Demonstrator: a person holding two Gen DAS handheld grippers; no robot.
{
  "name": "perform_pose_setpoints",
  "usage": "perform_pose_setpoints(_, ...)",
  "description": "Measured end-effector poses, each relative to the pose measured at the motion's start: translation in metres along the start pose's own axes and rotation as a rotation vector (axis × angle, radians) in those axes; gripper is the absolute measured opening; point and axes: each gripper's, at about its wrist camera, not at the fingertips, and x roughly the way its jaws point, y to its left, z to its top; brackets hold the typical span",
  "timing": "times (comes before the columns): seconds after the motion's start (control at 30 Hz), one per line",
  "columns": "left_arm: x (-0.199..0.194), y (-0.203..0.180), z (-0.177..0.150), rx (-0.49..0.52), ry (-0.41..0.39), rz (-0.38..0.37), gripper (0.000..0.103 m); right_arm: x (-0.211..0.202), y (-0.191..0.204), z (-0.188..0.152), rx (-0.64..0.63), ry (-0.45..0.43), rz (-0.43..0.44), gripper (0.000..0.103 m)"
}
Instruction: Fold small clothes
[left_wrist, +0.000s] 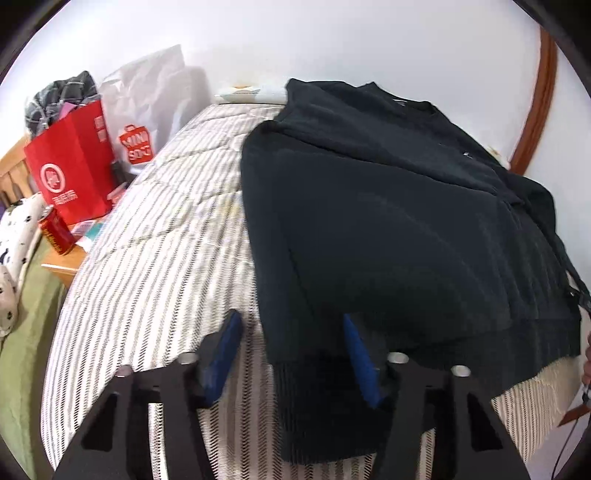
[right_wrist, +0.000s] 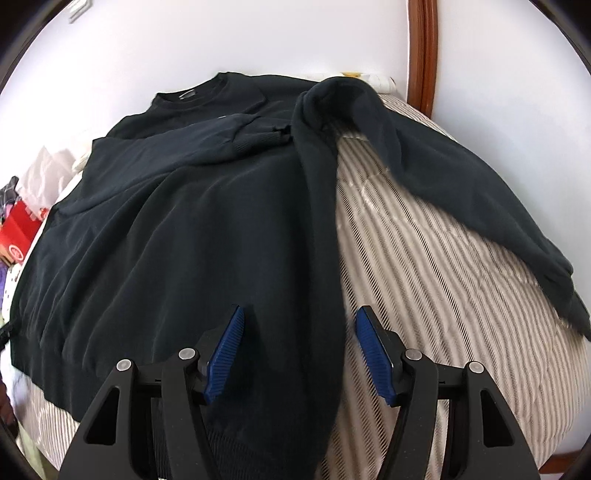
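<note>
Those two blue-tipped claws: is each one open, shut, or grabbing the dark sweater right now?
Left gripper: open, holding nothing; the sweater hem lies between its fingers.
Right gripper: open, holding nothing, over the sweater's edge.

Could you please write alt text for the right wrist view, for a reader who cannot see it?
A dark sweater lies spread on a striped mattress, one sleeve trailing off to the right. The right gripper hangs open over the sweater's right edge near the hem.

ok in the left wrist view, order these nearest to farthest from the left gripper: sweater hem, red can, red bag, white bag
1. sweater hem, between the left gripper fingers
2. red can, far left
3. red bag, behind the can
4. white bag, rear, beside the red bag
</note>
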Motion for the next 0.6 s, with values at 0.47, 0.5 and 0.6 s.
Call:
perform_pose_setpoints(0.47, -0.023, 0.024, -0.020, -0.106, 0.030, -0.052, 0.009, -0.035, 0.009, -0.018, -0.050, -0.031, 0.045, 0.008)
perform_pose_setpoints(0.5, -0.026, 0.024, -0.022, -0.104, 0.032, -0.051, 0.009, -0.040, 0.009, -0.021, -0.052, -0.032, 0.048, 0.008)
perform_pose_setpoints(0.6, -0.035, 0.024, -0.032, -0.093, 0.039, -0.040, 0.009, -0.046, 0.012, -0.023, -0.063, -0.030, 0.051, 0.008)
